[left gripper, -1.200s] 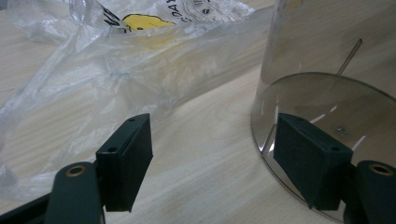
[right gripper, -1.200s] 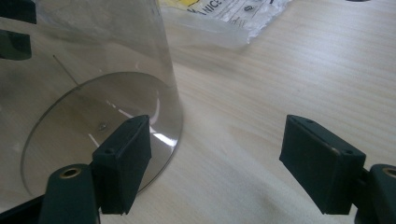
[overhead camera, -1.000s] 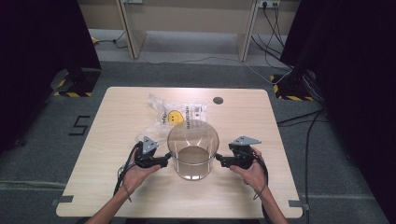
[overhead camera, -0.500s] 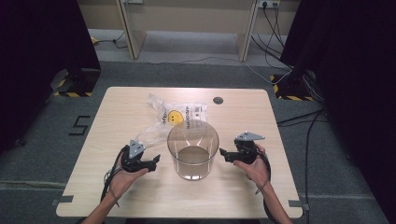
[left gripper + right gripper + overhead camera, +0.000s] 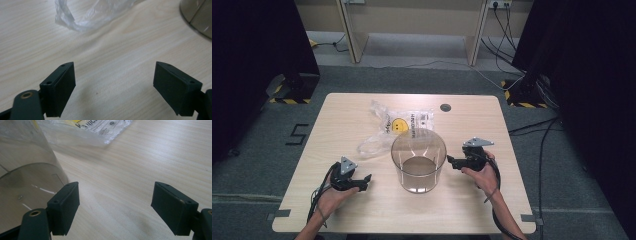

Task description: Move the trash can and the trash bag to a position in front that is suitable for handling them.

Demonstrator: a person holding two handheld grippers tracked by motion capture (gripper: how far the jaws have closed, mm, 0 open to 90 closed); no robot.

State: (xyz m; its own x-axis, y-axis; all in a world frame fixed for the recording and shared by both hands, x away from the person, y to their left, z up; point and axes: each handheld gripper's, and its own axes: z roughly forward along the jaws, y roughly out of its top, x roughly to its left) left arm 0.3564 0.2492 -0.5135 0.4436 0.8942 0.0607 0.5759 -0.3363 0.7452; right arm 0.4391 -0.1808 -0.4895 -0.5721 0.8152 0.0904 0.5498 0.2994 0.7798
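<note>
**Both grippers free beside the container**

Pale wooden tabletop [image 5: 337, 125] carries a clear round plastic container [image 5: 418, 160] at its middle, upright. Left gripper [image 5: 366, 181] and right gripper [image 5: 451, 162] stand wide, holding nothing, on either side. Risk: a careless regrasp may tip the container onto the crumpled transparent plastic bag [image 5: 397, 127] just behind it.
</note>
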